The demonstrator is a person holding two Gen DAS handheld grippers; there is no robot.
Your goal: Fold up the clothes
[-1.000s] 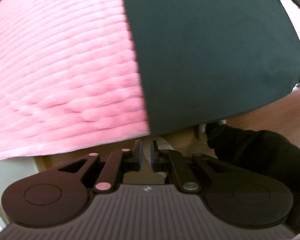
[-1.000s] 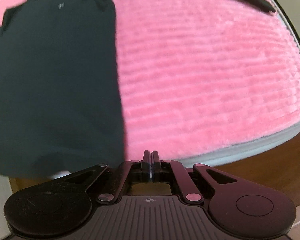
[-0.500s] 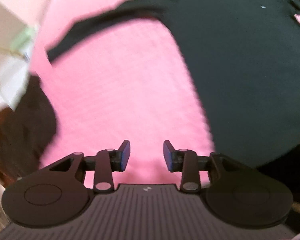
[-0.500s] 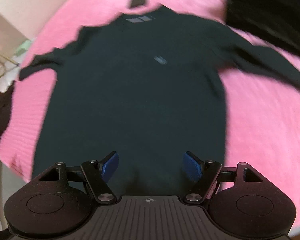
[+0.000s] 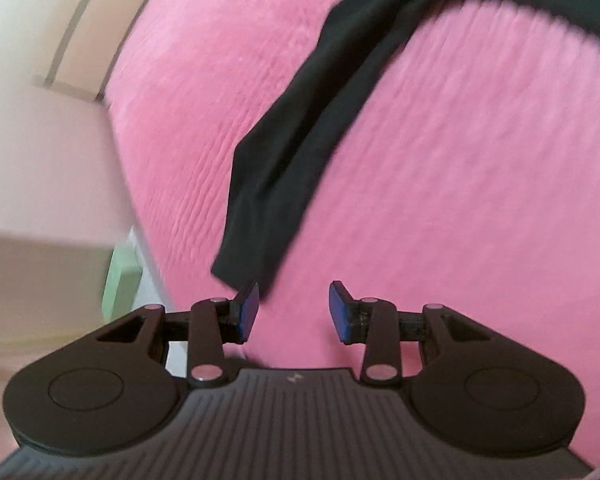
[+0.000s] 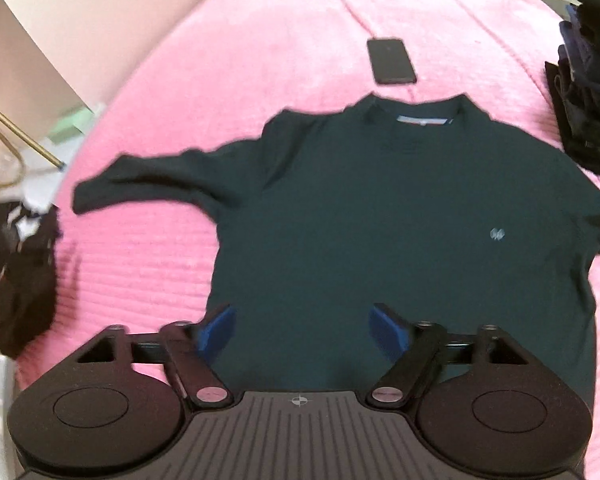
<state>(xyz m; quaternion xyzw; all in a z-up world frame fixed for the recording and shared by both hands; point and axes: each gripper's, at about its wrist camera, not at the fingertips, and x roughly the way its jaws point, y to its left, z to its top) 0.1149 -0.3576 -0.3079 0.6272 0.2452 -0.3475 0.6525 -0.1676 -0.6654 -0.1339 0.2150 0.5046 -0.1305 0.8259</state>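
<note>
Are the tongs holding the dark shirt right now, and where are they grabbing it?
No, nothing is held. The left tongs are open just short of the shirt's sleeve cuff. The right tongs are open over the shirt.

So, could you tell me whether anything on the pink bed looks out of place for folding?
A black rectangular phone lies on the pink ribbed blanket just beyond the collar of the dark green long-sleeved sweater, apart from it. It is not clothing; nothing looks damaged.
</note>
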